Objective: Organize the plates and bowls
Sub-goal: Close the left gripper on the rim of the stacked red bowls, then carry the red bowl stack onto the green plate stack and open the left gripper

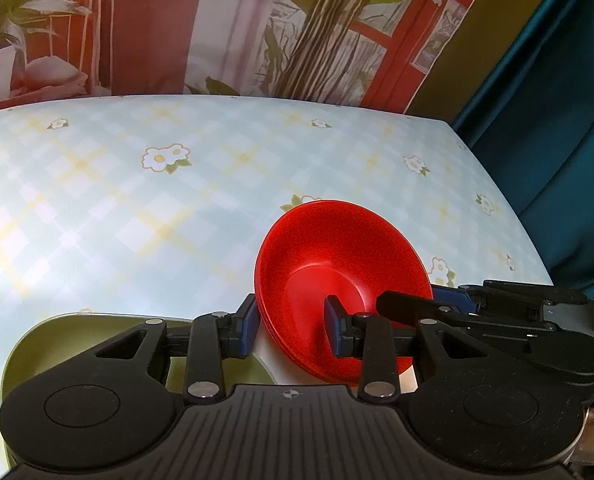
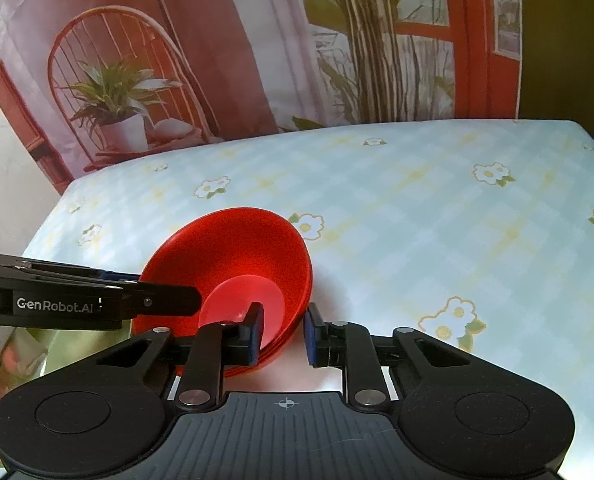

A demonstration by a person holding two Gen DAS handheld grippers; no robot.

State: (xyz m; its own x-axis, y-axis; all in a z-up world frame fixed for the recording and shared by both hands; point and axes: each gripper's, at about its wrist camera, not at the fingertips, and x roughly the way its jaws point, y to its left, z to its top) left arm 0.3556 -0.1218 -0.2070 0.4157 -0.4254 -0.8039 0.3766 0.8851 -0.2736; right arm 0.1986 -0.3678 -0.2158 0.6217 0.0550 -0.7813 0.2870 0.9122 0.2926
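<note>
both the left gripper [image 1: 293,330] and right gripper [image 2: 283,330] straddle the glossy, round red bowls' [image 1: 337,280] rim, jaws parted.

Opposed close wrist views, shared bowls [image 1: 337,280]

Legible text: "GenRobot.AI", white lettering on the black body of the left gripper [image 2: 169,300], at the frame's left edge, right wrist view.

Illumination bright and even, daylight-like. Soft glare patch on the worktop [image 1: 13,256] toward its left edge in the left wrist view. Shadows faint and diffuse. Focus acceptable throughout. Strong fisheye bowing of worktop edges; frame corners darken, notably the upper right in both views.
</note>
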